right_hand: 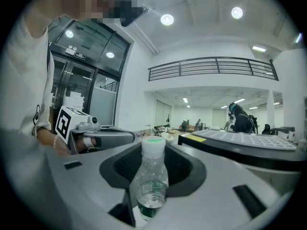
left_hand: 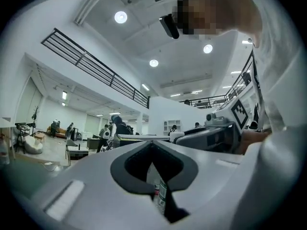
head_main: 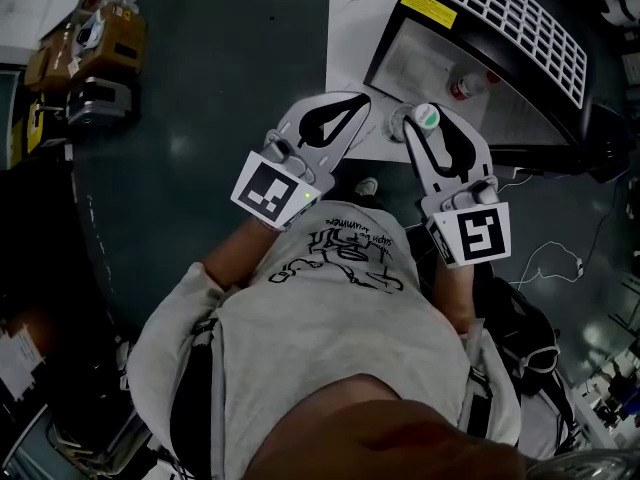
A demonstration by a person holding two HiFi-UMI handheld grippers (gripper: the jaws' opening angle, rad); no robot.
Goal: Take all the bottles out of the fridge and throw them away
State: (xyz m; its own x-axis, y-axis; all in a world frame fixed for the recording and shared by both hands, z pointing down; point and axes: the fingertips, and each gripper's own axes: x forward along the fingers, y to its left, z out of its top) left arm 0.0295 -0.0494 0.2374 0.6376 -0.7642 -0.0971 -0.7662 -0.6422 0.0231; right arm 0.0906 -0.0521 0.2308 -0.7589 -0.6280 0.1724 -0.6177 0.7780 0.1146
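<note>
The right tool (head_main: 418, 133), at 1 o'clock from the person's chest, is clamped on a clear bottle (right_hand: 151, 181) that stands upright between its jaws, white-and-green cap up, a little water in the bottom. Just beside it at 11 o'clock, the left tool (head_main: 350, 103) has its jaws drawn close on a labelled bottle (left_hand: 160, 190). Only a strip of the label shows in the gap, so calling it a bottle is my reading.

Beyond both tools, at 1 o'clock, is the fridge (head_main: 545, 118), and behind its glass lies a red-capped bottle (head_main: 463, 86).

Both bottles look to be clear of the fridge, so the step in hand seems to be carrying them to the bin. No bin shows in any view. The next move calls for turning away from the fridge to find the bin, keeping both grips firm, and letting go only once each bottle is above it. After that comes a return trip for the red-capped bottle.
</note>
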